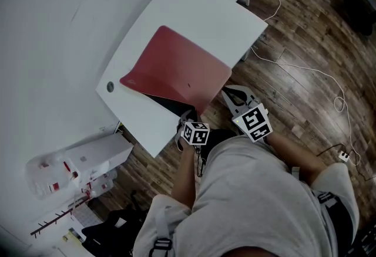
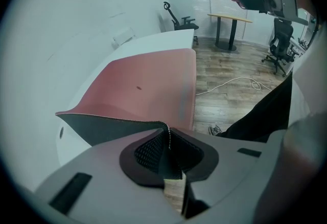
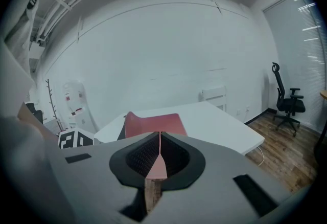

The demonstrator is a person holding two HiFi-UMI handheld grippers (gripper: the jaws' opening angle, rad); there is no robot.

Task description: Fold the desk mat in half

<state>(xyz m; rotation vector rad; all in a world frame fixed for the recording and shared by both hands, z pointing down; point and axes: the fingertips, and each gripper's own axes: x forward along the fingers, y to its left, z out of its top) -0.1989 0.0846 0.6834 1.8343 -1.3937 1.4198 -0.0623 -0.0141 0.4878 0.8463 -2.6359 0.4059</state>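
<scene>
Lower centre of the frame: both forearms reach forward, side by side. The left gripper [image 1: 187, 116] and right gripper [image 1: 228, 94] each have their jaws clamped on the near edge of the red desk mat [image 1: 176, 68], holding it raised above the white tabletop [image 1: 200, 9].

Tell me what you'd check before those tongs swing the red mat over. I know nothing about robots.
1. Grip of left tongs on the desk mat: ok, shut on a corner.
2. Grip of right tongs: ok, shut on the mat's edge.
3. Near edge lifted off the table: ok, dark underside shows.
4. Far edge lying flat: ok.
5. Mat's red face free of objects: ok, only a small dark speck.
</scene>
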